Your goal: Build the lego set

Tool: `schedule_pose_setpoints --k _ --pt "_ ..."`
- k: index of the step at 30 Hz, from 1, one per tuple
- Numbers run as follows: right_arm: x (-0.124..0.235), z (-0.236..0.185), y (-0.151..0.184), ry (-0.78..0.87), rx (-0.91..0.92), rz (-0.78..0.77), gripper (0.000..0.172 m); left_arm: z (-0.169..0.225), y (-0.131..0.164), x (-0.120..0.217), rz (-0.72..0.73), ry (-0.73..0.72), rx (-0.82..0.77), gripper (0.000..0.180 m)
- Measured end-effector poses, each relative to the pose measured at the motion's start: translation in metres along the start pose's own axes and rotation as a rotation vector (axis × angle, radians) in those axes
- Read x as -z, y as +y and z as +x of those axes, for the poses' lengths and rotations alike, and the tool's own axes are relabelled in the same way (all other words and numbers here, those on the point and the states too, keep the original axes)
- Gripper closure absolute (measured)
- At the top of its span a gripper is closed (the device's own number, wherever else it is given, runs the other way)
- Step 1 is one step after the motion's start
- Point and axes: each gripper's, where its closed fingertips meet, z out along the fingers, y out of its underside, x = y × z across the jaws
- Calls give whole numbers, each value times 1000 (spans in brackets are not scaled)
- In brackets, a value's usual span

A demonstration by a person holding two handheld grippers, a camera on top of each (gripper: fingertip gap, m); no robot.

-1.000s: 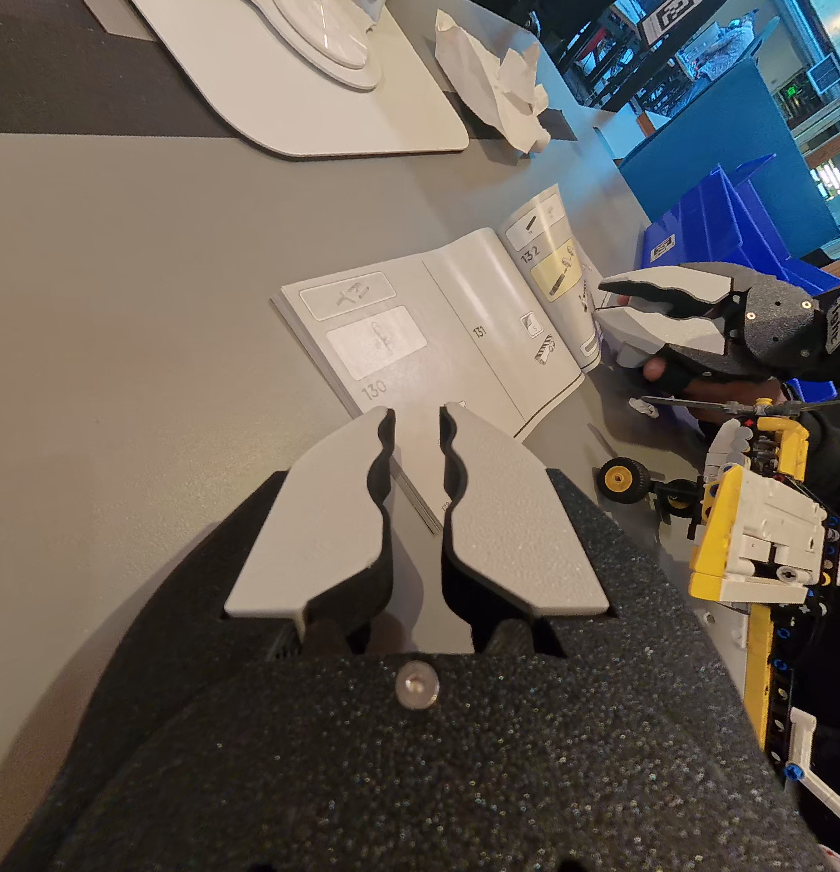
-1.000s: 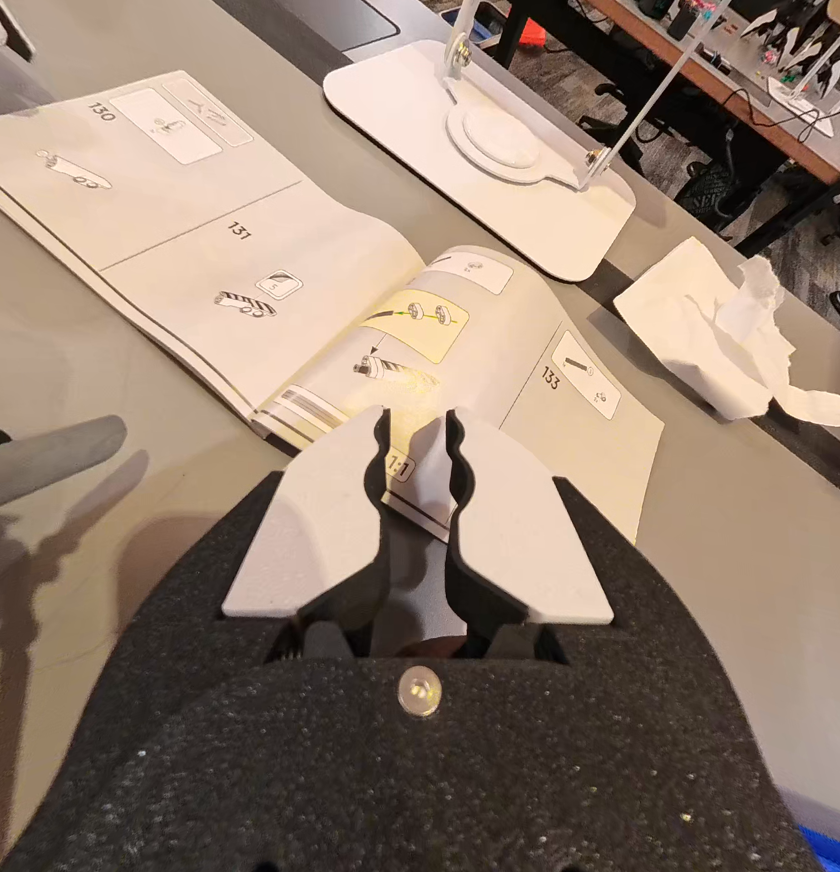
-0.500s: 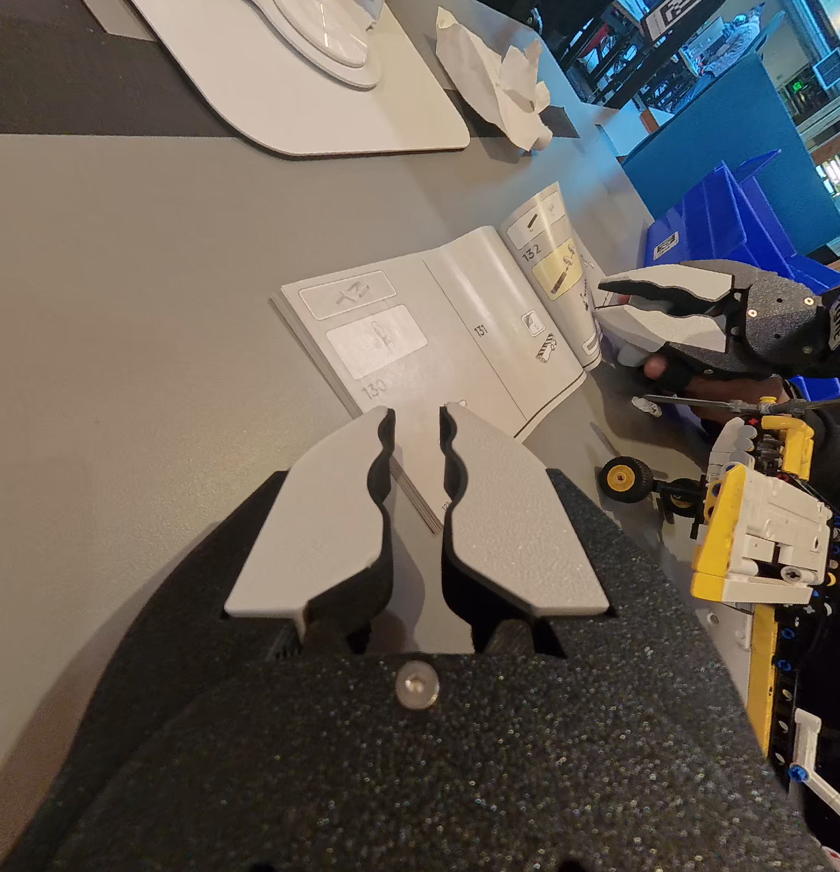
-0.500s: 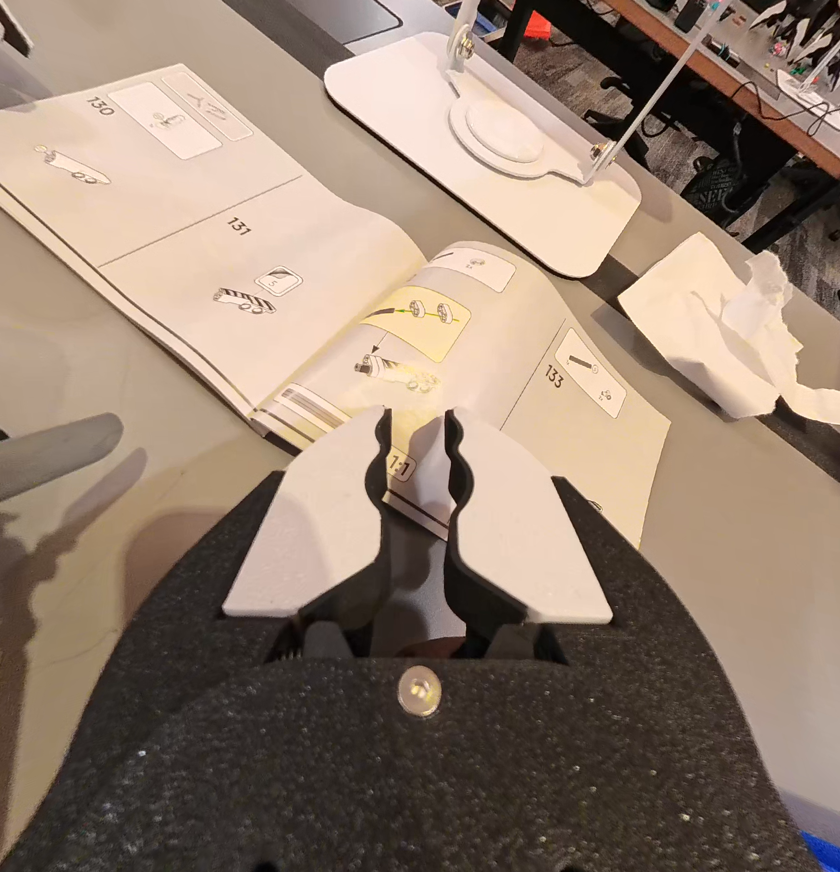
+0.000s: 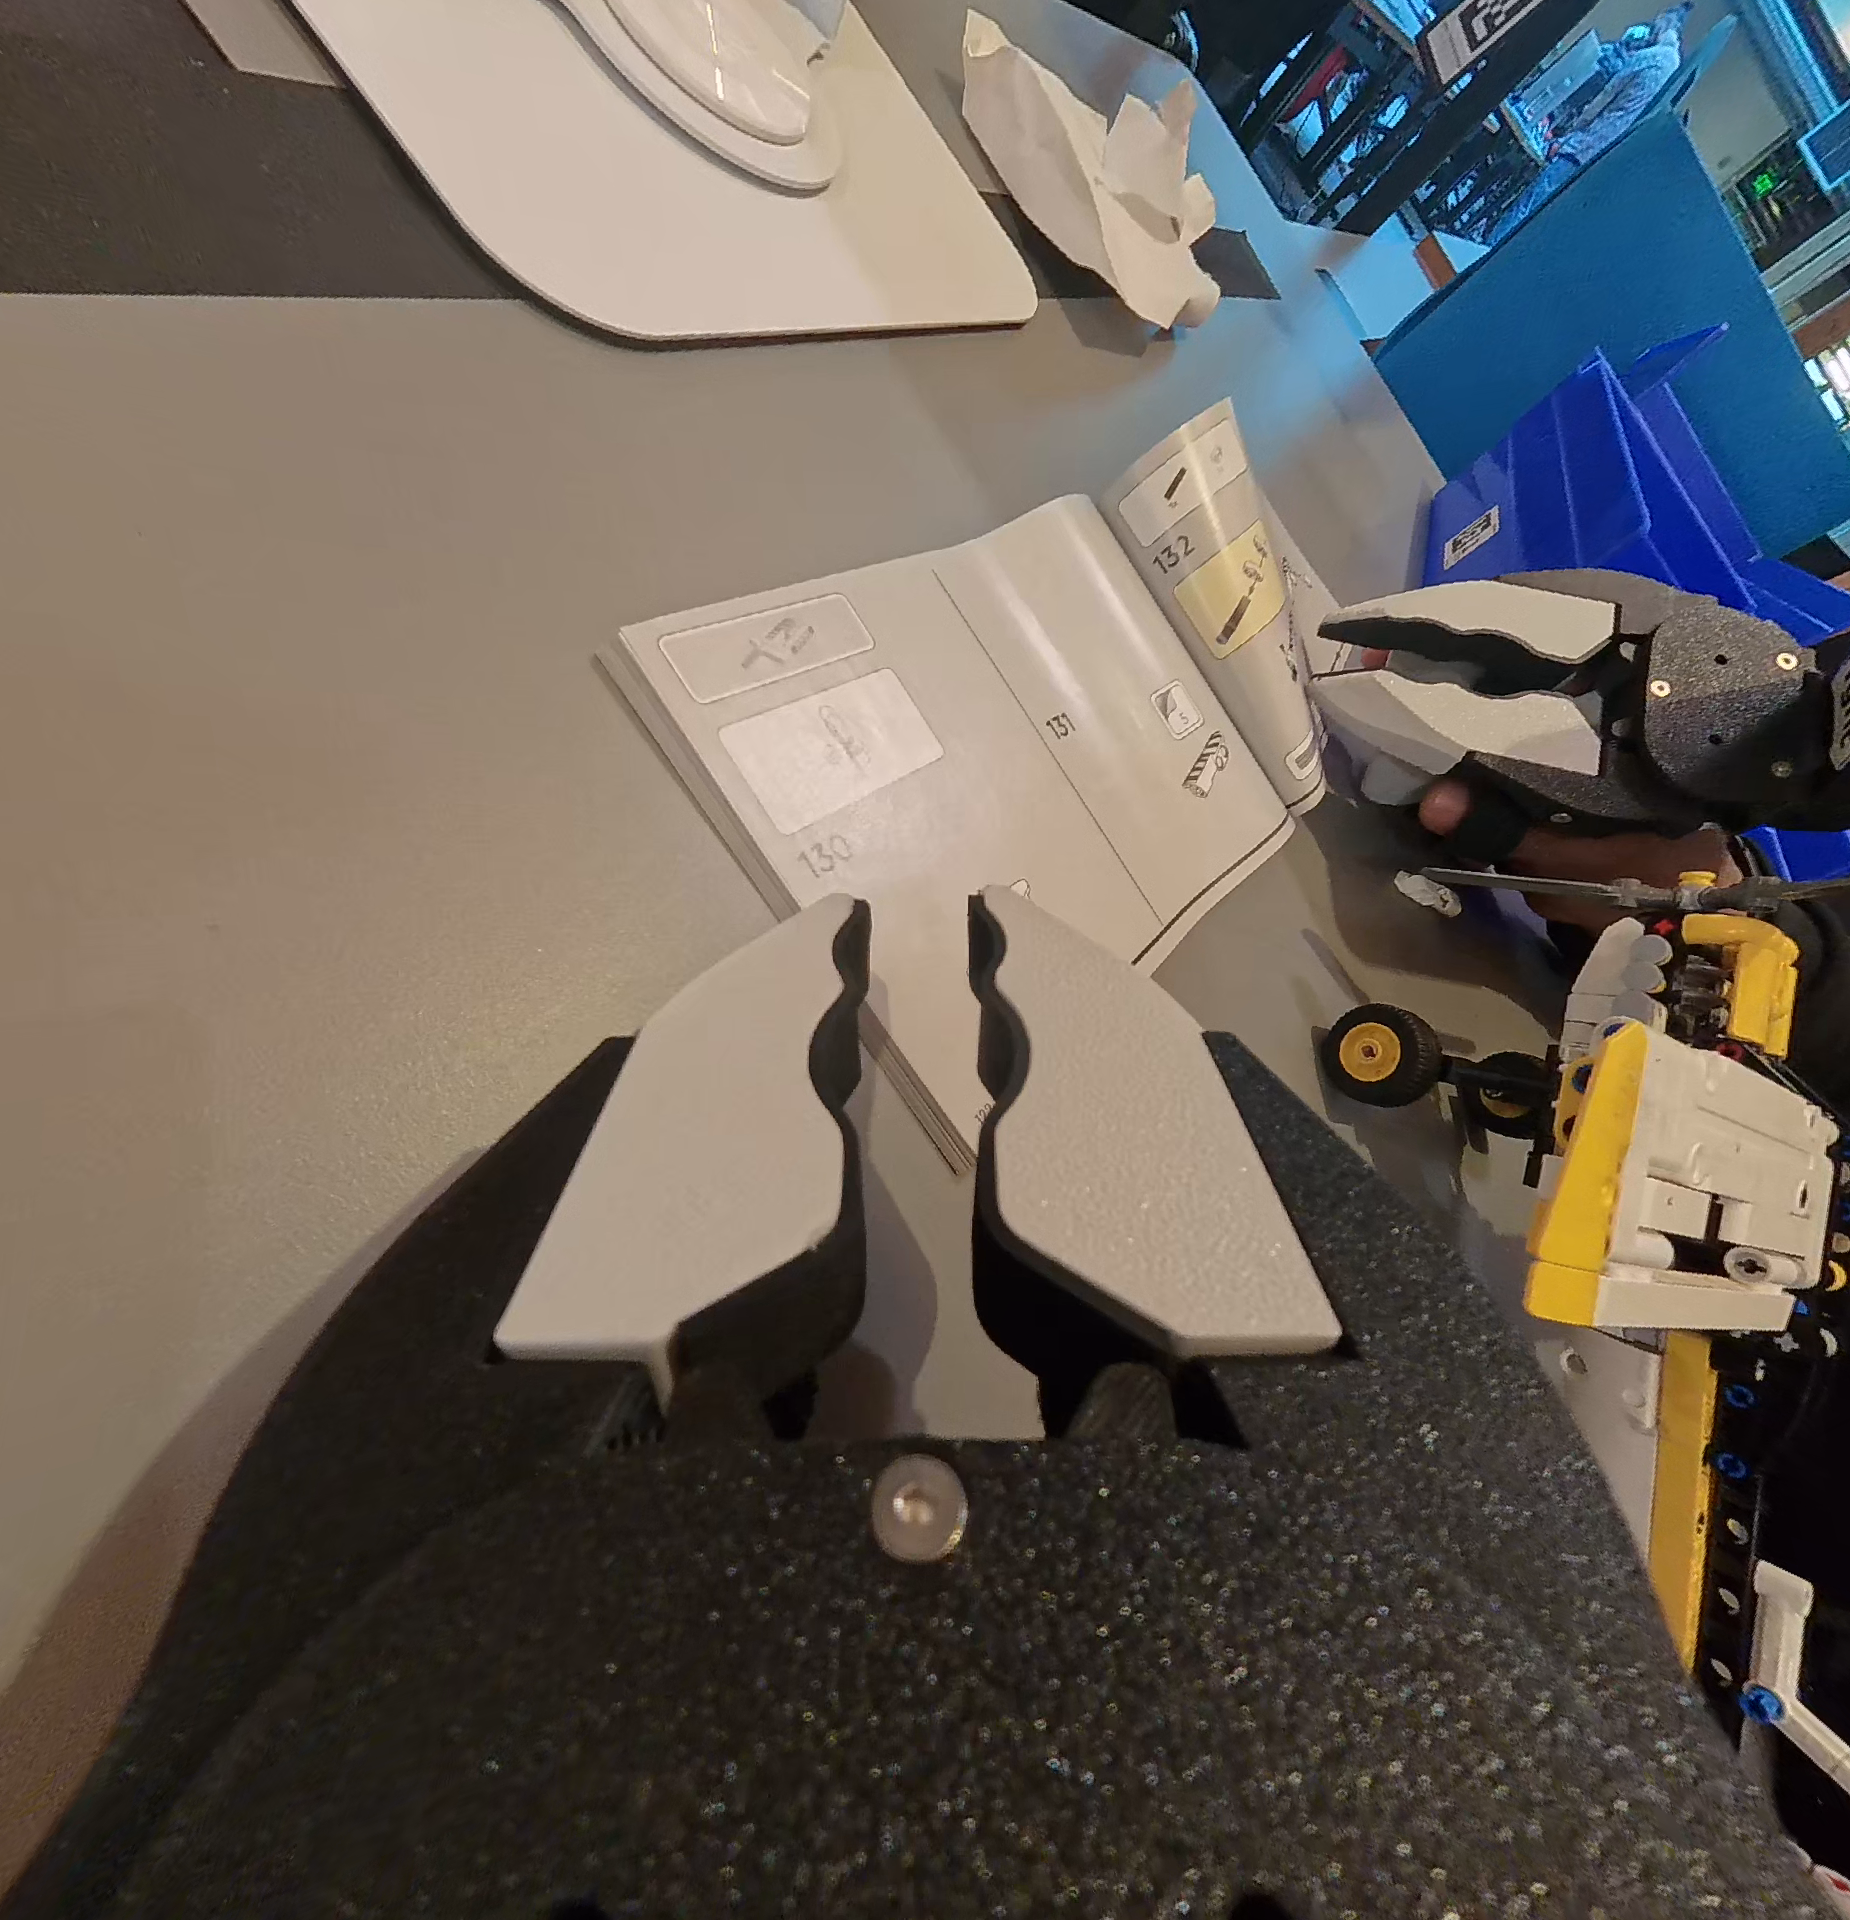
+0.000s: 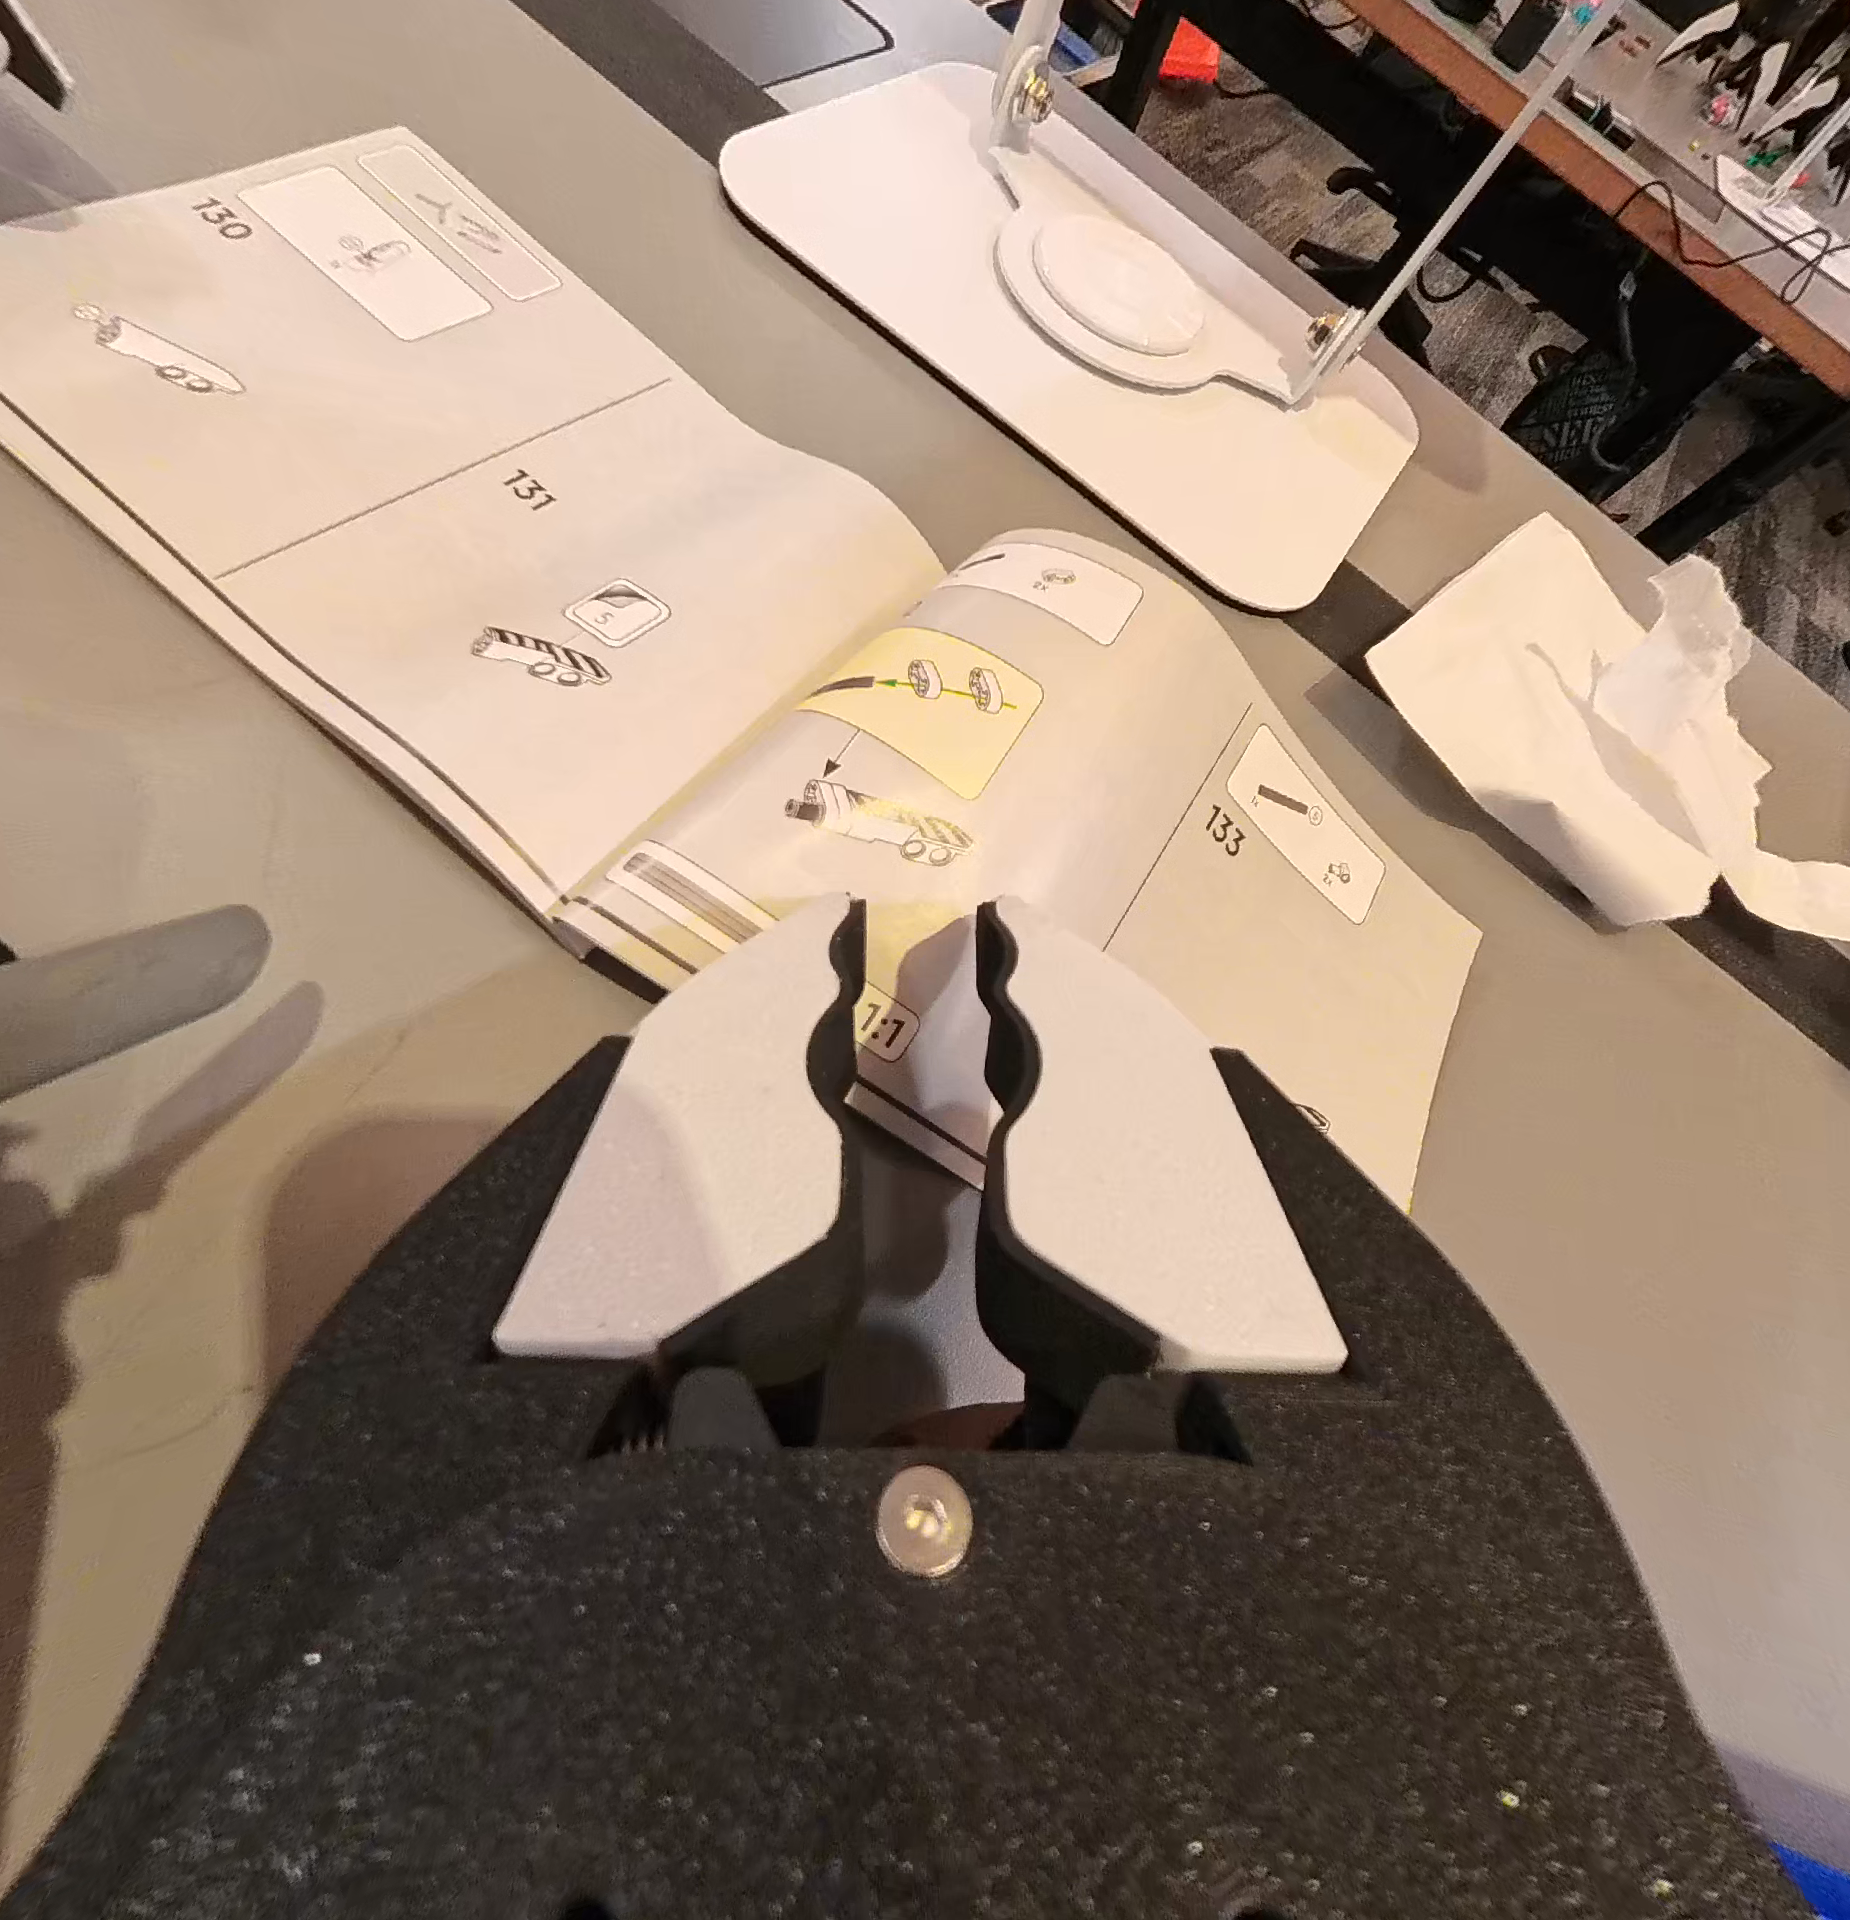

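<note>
Two hand-held grippers hover over an open instruction booklet (image 6: 505, 488) on a grey table (image 5: 277, 623).

The right gripper (image 6: 913, 914) is narrowly open and empty above the booklet's right page; the left gripper (image 5: 916, 909), likewise, sits over its left near corner. A toy vehicle (image 5: 1679, 1174) lies right of the left gripper.

An open instruction booklet (image 6: 464, 436) is laid flat on the grey table (image 5: 277, 623). Beyond it a white flat stand base (image 6: 1087, 312) is seen, with crumpled white paper (image 6: 1586, 727) beside that. A yellow-and-white brick-built vehicle (image 5: 1679, 1195) and blue bins (image 5: 1607, 488) are set near the table's edge.
</note>
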Motion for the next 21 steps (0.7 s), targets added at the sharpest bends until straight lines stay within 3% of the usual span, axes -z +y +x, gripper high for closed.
schedule_pose_setpoints --k 21 --pt "0 0 0 6 15 0 153 0 1 -1 -6 -6 -3 162"
